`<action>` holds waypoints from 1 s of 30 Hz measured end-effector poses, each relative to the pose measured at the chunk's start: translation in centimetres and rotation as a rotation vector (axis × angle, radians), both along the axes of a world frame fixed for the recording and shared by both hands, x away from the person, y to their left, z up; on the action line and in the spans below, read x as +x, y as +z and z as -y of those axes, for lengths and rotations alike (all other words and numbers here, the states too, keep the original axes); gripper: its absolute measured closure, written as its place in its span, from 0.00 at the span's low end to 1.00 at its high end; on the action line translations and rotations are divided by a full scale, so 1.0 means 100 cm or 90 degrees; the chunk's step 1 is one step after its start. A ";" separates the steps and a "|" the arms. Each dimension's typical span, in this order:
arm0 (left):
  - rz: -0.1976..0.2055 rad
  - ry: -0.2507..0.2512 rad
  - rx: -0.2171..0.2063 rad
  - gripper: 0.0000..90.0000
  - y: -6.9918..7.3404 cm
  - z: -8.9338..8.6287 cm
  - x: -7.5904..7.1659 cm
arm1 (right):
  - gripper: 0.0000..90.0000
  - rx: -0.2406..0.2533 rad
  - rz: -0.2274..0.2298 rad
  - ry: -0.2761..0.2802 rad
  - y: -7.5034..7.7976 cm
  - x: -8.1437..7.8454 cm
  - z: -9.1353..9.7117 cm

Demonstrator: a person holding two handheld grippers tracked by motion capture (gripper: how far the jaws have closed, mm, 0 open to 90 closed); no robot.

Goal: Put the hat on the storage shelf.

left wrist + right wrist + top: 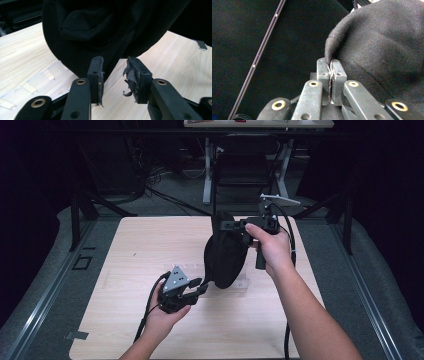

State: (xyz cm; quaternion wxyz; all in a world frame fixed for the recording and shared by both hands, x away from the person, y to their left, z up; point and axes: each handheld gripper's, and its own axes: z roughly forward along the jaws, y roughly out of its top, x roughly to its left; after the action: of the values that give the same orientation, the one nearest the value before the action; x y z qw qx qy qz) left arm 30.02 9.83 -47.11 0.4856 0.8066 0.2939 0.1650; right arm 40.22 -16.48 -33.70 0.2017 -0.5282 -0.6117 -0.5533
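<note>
Nearest the person, the left gripper (199,287) sits low over the light wooden table (150,245) with its jaws spread apart and nothing between them, their tips just below the drooping bottom of a black cloth garment (225,257); its worn pads (132,72) show frayed black lining. Farther out, the right gripper (226,225) is held higher, its jaws pinched tight on the garment's upper edge, so the cloth hangs down over the middle of the table. Clear plastic strips (40,77) lie flat on the tabletop beneath the hanging cloth.
</note>
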 end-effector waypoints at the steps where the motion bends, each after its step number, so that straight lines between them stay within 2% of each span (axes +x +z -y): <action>1: 0.003 0.002 0.002 0.76 0.000 0.001 0.000 | 0.98 -0.001 0.000 0.000 0.000 0.000 0.000; 6: 0.022 0.015 0.032 0.81 0.001 0.008 0.001 | 0.98 0.000 0.000 -0.001 0.000 0.000 0.000; 12: 0.031 0.021 0.054 0.84 -0.001 0.012 0.003 | 0.98 0.001 0.003 -0.003 0.000 -0.001 -0.002; 17: 0.029 0.022 0.059 0.85 -0.002 0.014 0.004 | 0.98 -0.003 0.004 -0.001 0.001 -0.002 -0.003; 27: 0.046 0.021 0.085 0.90 -0.002 0.013 0.002 | 0.95 -0.003 0.011 0.004 0.002 -0.004 -0.006; 30: 0.049 0.021 0.087 0.90 -0.002 0.012 0.002 | 0.92 0.007 0.017 0.005 0.004 -0.006 -0.004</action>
State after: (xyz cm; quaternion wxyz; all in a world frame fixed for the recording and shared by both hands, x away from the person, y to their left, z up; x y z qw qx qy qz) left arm 30.19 8.64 -47.31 0.4378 0.8258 0.2764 0.2235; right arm 39.57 -16.04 -33.28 0.1983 -0.5172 -0.6133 -0.5630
